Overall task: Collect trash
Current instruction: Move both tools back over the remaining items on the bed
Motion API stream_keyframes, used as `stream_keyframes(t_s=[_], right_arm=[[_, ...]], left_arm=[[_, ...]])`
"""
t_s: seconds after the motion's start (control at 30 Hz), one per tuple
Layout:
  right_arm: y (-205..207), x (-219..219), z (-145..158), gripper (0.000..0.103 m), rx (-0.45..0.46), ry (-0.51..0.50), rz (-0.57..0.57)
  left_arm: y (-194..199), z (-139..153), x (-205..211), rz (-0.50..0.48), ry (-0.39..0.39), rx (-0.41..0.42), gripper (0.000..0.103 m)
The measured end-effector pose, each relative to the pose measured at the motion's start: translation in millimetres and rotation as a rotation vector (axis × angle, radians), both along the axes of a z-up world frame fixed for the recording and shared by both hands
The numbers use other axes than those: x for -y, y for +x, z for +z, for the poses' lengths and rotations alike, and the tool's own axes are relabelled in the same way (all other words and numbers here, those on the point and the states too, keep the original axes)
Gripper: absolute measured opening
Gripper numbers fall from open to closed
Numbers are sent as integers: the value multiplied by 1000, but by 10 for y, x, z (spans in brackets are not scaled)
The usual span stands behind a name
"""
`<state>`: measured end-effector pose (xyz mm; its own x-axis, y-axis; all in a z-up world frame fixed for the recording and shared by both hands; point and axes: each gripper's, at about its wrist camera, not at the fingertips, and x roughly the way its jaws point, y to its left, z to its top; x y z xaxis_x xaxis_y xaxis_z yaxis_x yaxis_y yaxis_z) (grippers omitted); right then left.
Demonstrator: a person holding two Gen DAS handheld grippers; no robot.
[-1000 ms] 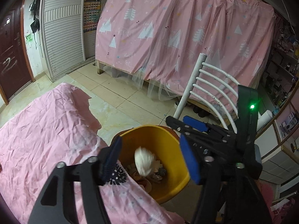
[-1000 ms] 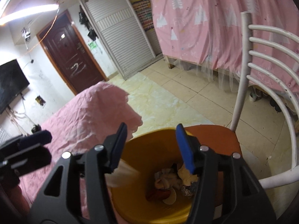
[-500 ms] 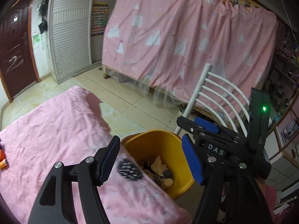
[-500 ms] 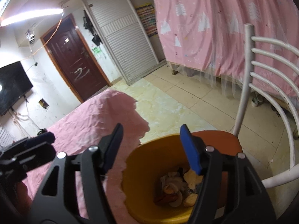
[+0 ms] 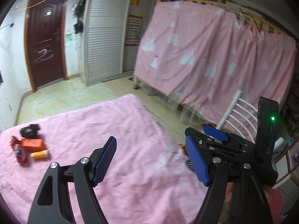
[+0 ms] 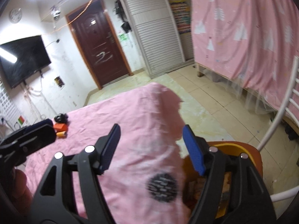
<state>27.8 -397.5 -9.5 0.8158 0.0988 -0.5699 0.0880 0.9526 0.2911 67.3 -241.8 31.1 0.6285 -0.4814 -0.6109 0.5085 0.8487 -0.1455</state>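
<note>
Both grippers are open and empty over a table with a pink cloth. My left gripper faces the cloth; trash lies at its far left: a black crumpled item, an orange box, a red wrapper and an orange-yellow roll. My right gripper hangs over the table's right edge, above the yellow bin, which holds trash and stands on an orange chair seat. The same trash pile shows far left in the right wrist view.
A white metal chair back rises right of the bin. A pink curtained bed frame stands behind, with tiled floor between. A dark door and a wall television are at the back. The cloth has a black round print.
Both grippers have swung left and up, away from the bin toward the table. The bin has left the left wrist view and the trash pile on the cloth has come into sight.
</note>
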Motion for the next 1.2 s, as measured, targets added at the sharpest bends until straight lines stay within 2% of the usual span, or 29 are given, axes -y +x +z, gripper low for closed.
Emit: stream_keyframes(t_s=[0.13,0.33,0.67,0.8,0.93,1.2], right_arm=[[197,-391,64,71,-7,-35,69],[450,-917,59,71,-29,-65,156],[825,-1820,-66,72,-96,-104,334],[934,-2045,-146,79,-120,-114,381],[1011,-2227,-174,79,-132,-138,412],[1175,-2539,-239,79,-159,-188,460]], left_arm=[[127,11,-402,76,7,10,69],[315,-57,-926,180,61,13,70],[637,-271,-1685,325,125,-34,70],[793,-333,-1953,378,134,-60,70],[938,-435,-2168,413,137,-91,71],[1178,-669,-2376,423,136,-168,70]])
